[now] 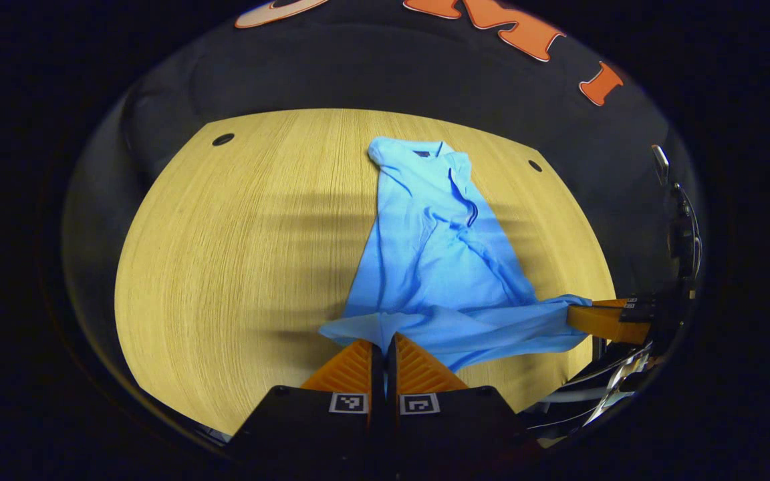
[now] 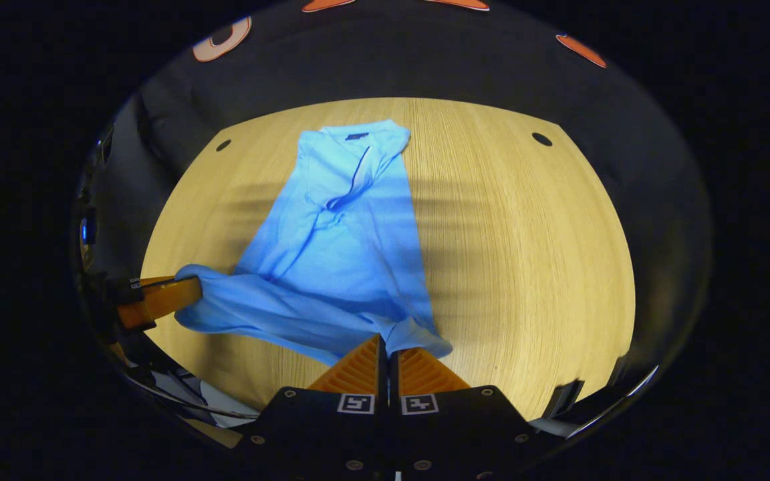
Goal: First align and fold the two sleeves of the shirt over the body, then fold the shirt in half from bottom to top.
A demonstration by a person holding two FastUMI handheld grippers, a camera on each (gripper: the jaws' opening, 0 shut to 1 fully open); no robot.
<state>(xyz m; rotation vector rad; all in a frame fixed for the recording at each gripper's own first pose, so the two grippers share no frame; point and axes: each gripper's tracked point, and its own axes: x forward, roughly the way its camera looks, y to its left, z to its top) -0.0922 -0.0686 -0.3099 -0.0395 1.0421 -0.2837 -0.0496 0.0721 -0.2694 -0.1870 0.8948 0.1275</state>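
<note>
A: Where is the shirt (image 1: 435,254)?

B: In the left gripper view it runs from the upper middle of the frame down to the bottom centre, lying on the table (image 1: 238,267). The collar (image 1: 438,155) is at the top, far from me. Both sleeves already lie folded over the body, so the shirt is a narrow blue strip with a few creases. In the right gripper view the same shirt (image 2: 338,247) runs from the upper centre down to the bottom centre, collar (image 2: 358,140) again on top.

A: And the hem?

B: The hem is raised off the wood and stretched between my two claws. In the left gripper view my left gripper (image 1: 384,347) sits at the bottom centre, its fingers pressed together on one hem corner. My right gripper (image 1: 582,314) shows at the lower right edge, with cloth gathered at its tip.

A: Is the right one gripping?

B: Yes. In the right gripper view the right gripper (image 2: 388,351) is at the bottom centre, fingers closed tight on the other hem corner. The left gripper (image 2: 188,294) appears at the lower left, holding the bunched cloth.

A: Anything else around?

B: The table (image 2: 525,254) is pale wood with small dark holes near its upper corners.
</note>
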